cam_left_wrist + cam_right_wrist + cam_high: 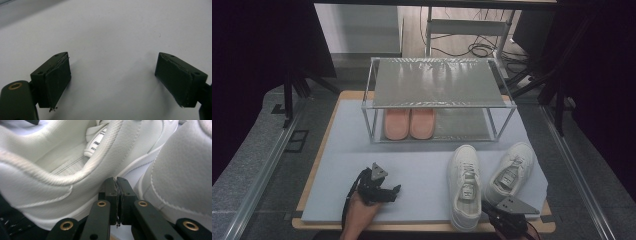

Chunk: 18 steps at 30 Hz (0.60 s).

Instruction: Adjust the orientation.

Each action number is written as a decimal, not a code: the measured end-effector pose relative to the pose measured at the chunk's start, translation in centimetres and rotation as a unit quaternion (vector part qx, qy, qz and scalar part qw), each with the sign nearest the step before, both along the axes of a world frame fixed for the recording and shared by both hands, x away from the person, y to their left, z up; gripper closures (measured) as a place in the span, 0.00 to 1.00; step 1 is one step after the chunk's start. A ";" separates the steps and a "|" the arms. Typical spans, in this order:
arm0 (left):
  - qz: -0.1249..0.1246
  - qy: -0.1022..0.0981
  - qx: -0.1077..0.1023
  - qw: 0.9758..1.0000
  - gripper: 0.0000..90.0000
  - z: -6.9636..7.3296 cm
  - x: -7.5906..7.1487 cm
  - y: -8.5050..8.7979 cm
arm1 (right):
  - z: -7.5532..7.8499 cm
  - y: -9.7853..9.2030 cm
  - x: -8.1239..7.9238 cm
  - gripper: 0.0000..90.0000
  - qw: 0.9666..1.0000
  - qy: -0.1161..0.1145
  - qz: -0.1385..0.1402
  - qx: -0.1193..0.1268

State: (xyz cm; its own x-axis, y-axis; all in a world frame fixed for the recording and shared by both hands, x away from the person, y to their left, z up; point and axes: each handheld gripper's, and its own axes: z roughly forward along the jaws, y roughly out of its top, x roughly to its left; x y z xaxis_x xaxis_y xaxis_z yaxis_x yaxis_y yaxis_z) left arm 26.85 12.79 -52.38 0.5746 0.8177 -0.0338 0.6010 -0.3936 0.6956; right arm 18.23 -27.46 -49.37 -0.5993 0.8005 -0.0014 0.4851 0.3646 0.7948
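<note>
Grey mat [422, 172] bears a rack [437, 100] holding pink slippers [409, 123]. Right gripper [117, 182], pressed together, sits between two white sneakers [465, 185]. Left gripper [112, 75] rests spread, holding nothing.

two white sneakers [486, 180], two pink slippers [409, 123], one metal rack [437, 82]

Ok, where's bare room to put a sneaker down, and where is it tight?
Free: the rack's top shelf, the lower shelf right of the pink slippers, and the mat between the left hand-held gripper and the white sneakers. Crowded: front right, around the right hand-held gripper.
</note>
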 end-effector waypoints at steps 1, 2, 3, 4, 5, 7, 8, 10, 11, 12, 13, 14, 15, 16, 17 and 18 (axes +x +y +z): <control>0.000 0.000 0.000 1.000 0.15 0.0 0.0 0.0 | 0.0 0.1 0.1 0.98 1.000 0.001 -0.002 0.000; 0.000 0.000 0.000 1.000 0.15 0.0 0.0 0.0 | 0.0 0.1 0.2 0.98 1.000 0.001 -0.005 -0.001; 0.000 0.000 0.000 1.000 0.15 0.0 0.0 0.0 | 0.0 0.3 0.3 0.98 1.000 0.000 -0.007 -0.003; 0.000 0.000 0.000 1.000 0.15 0.0 0.0 0.0 | 0.0 0.4 0.4 0.98 1.000 0.000 -0.009 -0.005; 0.000 0.000 0.000 1.000 0.15 0.0 0.0 0.0 | 0.0 0.5 0.5 0.98 1.000 0.001 -0.009 -0.006; 0.000 0.000 0.000 1.000 0.15 0.0 0.0 0.0 | -0.1 0.9 0.7 0.98 1.000 0.001 -0.004 -0.005; 0.000 0.000 0.000 1.000 0.15 0.0 0.0 0.0 | -0.2 1.1 0.8 0.98 1.000 0.001 -0.002 -0.006; 0.000 0.000 0.000 1.000 0.15 0.0 0.0 0.0 | -0.2 1.7 1.0 0.98 1.000 0.002 0.003 -0.006; 0.000 0.000 0.000 1.000 0.15 0.0 0.0 0.0 | -0.2 1.9 1.0 0.98 1.000 0.003 0.007 -0.007; 0.000 0.000 0.000 1.000 0.15 0.0 0.0 0.0 | -0.2 2.3 1.1 0.98 1.000 0.003 0.010 -0.007; 0.000 0.000 0.000 1.000 0.15 0.0 0.0 0.0 | -0.3 2.6 1.2 0.98 1.000 0.002 0.014 -0.008; 0.000 0.000 0.000 1.000 0.15 0.0 0.0 0.0 | -0.3 2.9 1.3 0.97 1.000 0.002 0.016 -0.008; 0.000 0.000 0.000 1.000 0.15 0.0 0.0 0.0 | -0.3 3.2 1.4 0.97 1.000 0.001 0.015 -0.011; 0.000 0.000 0.000 1.000 0.15 0.0 0.0 0.0 | -0.3 3.4 1.5 0.97 1.000 0.001 0.012 -0.015; 0.000 0.000 0.000 1.000 0.15 0.0 0.0 0.0 | -0.2 3.5 1.6 0.97 1.000 -0.002 0.007 -0.019; 0.000 0.000 0.000 1.000 0.15 0.0 0.0 0.0 | -0.2 3.6 1.8 0.97 1.000 -0.004 0.000 -0.022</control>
State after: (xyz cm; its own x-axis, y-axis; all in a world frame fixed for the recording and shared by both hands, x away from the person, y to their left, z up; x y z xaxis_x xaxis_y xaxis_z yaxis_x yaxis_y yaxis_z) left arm 26.86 12.79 -52.39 0.5751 0.8174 -0.0333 0.6005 -0.3941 0.6958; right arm 19.99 -23.88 -49.54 -0.5989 0.7997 -0.0408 0.4788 0.3985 0.7823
